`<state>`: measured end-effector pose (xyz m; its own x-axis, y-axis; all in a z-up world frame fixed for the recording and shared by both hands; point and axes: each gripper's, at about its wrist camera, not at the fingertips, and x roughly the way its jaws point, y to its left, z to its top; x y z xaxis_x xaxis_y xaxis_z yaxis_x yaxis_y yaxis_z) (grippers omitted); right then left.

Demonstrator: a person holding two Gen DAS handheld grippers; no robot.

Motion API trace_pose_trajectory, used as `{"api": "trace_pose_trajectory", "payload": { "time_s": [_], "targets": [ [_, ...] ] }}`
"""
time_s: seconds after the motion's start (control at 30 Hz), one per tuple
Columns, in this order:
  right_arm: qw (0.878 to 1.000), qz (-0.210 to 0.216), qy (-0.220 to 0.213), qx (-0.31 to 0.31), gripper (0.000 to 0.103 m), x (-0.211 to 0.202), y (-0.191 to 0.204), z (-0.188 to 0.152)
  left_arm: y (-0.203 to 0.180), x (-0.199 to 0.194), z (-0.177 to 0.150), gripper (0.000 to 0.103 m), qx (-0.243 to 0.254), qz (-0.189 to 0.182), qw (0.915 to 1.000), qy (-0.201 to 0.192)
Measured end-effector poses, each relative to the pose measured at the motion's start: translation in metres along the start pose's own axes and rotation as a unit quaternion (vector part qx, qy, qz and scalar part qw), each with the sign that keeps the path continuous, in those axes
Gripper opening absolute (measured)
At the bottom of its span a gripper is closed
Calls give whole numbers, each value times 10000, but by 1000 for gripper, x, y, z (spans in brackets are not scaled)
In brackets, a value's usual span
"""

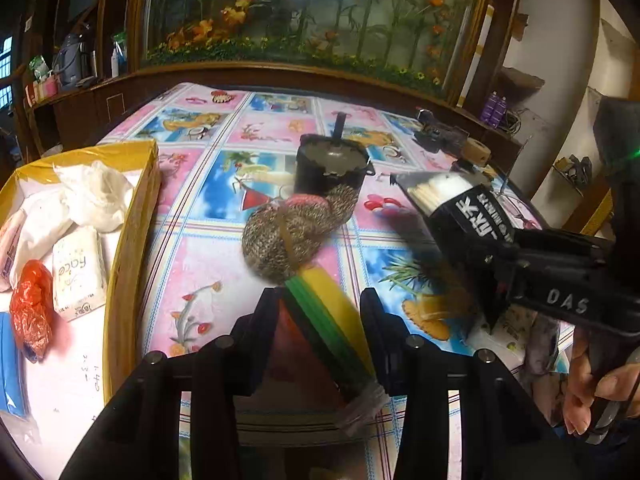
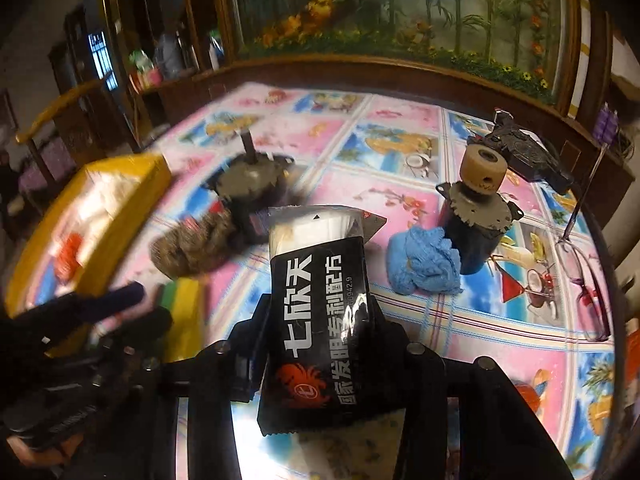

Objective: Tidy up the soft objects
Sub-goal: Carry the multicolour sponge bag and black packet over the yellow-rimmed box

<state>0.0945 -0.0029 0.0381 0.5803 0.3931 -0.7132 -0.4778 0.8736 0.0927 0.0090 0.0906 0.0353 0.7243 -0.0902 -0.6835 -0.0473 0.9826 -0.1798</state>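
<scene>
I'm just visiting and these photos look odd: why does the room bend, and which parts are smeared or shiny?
Both views are fisheye, so the table edge curves. Left wrist view: mostly sharp, with the black packet slightly smeared. Right wrist view: the yellow box and brown knit bundle are motion-blurred, and glare streaks the black packet's wrapper.

A home: wooden-framed aquarium [image 1: 312, 12] behind a cartoon-print tablecloth [image 1: 256, 128].

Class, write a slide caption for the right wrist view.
Right gripper clamps a black packet above the patterned tablecloth, blue cloth beside a motor.
</scene>
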Motion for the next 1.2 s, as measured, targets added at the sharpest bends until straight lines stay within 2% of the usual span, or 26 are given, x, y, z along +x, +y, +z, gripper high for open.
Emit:
{"api": "trace_pose_trajectory", "payload": {
  "time_s": [0.1,0.2,0.37,0.43,0.47,0.5,0.57,0.63,0.77,0.83,0.87,1.0,1.2],
  "targets": [
    [9994,127,-244,201,47,-15,-2,3,-1,0,0,39,12,-50,10000,-9],
    [9985,272,-256,389,47,-18,-7,3,-1,5,-1,37,-5,-47,9999,89],
    [9983,316,-238,429,47,-18,-8,3,-2,10,-3,38,60,228,9995,194],
    [9982,340,-269,422,47,-20,-7,3,-3,9,-3,55,87,366,9992,130],
    [9980,348,-292,441,47,-21,-9,3,-3,9,-3,80,82,427,9990,118],
    [9978,370,-308,456,47,-22,-9,3,-2,10,-3,89,55,430,9990,137],
    [9976,388,-324,478,47,-24,-11,3,-1,9,-3,89,-27,233,9996,128],
    [9975,392,-314,501,47,-24,-12,3,-5,10,-4,89,60,314,9994,99],
    [9969,469,-285,563,47,-23,-13,3,-10,25,-7,87,120,199,9986,472],
    [9968,477,-283,574,47,-24,-13,3,-11,28,-7,75,141,249,9982,533],
    [9968,486,-288,573,47,-24,-13,3,-10,28,-7,65,123,229,9983,526],
    [9966,501,-299,585,47,-24,-13,2,-6,27,-7,48,69,180,9987,479],
    [9965,494,-308,593,47,-25,-13,2,-9,20,-6,44,133,157,9993,321]
  ]
}}
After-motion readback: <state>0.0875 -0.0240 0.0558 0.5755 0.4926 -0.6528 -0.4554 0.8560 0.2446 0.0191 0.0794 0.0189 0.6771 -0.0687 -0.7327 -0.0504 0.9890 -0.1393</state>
